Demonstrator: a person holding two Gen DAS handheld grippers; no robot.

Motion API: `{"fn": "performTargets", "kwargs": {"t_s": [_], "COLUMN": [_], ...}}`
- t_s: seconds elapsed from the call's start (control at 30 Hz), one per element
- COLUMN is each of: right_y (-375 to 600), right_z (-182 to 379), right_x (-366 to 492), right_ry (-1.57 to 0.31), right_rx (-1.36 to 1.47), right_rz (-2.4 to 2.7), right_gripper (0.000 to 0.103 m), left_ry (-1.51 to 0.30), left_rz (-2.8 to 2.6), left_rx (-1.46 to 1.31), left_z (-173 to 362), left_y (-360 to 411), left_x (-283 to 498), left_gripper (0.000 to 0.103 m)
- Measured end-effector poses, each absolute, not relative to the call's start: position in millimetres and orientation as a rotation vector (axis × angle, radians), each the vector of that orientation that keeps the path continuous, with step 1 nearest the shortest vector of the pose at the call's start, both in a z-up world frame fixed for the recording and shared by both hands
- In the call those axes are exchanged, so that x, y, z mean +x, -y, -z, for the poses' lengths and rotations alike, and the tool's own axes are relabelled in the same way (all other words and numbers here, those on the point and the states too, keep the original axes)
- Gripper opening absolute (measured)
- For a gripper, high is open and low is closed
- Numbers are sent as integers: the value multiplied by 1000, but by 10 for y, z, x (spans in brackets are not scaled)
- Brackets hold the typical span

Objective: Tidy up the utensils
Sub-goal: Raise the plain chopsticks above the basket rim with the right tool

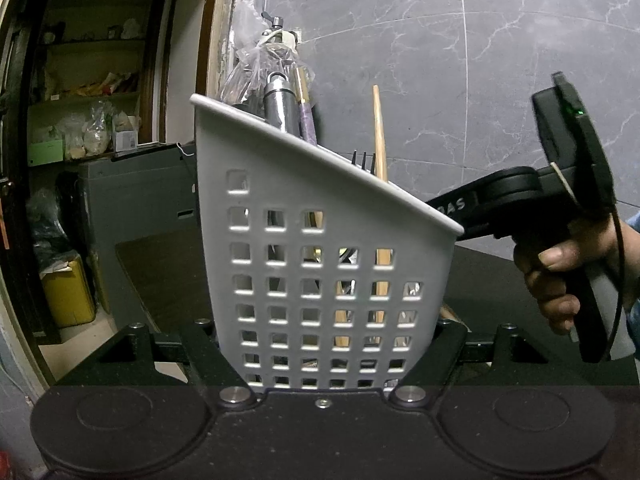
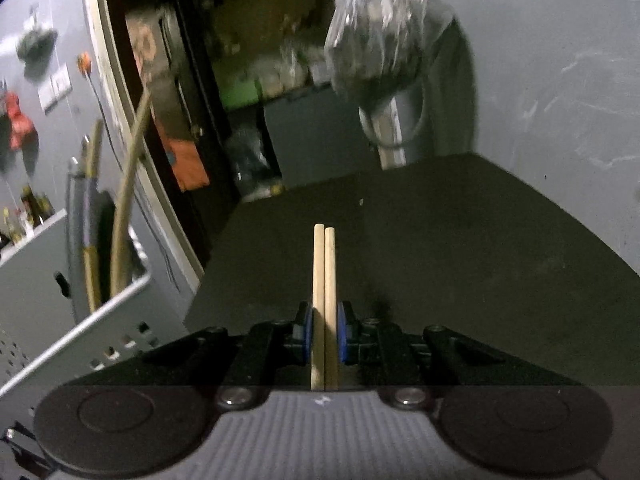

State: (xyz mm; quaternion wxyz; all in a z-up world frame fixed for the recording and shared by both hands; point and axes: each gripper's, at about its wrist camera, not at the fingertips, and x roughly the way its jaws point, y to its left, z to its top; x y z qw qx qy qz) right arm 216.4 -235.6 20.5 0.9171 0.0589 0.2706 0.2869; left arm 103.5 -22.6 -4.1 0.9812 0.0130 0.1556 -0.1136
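Observation:
A white perforated utensil basket [image 1: 320, 240] stands tilted between the fingers of my left gripper [image 1: 326, 336], which is shut on its lower sides. Out of its top stick a wooden stick [image 1: 378, 128], fork tines [image 1: 364, 160] and a steel handle [image 1: 280, 108]. My right gripper [image 2: 325, 332] is shut on a pair of wooden chopsticks [image 2: 325, 272], whose tips point forward over the dark tabletop [image 2: 440, 240]. The basket [image 2: 60, 320] is at the left edge of the right wrist view. In the left wrist view, a hand [image 1: 560, 280] holds the right gripper's body [image 1: 520, 196] just right of the basket rim.
A grey marble wall [image 1: 480, 60] runs behind the table. A clear plastic bag [image 2: 376, 28] hangs near the table's far corner. On the left, a doorway opens onto cluttered shelves [image 1: 92, 80], with a yellow box [image 1: 68, 292] on the floor.

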Motion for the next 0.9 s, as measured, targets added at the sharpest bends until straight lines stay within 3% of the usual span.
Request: {"fn": "performTargets", "kwargs": {"t_s": [0.53,0.9], "right_y": [2635,2711], "right_z": [-365,-811], "right_x": [1922,1644], "right_ry": [-279,-80], "right_rx": [251,243], "right_rz": [-567,-576], "right_gripper": [14,14], "left_ry": [-313,-313], "left_rz": [224,220], "left_rx": [32,28], "left_z": [39,44], "left_y": [222,223], "left_x": [1025,1024], "left_gripper": [76,76]}}
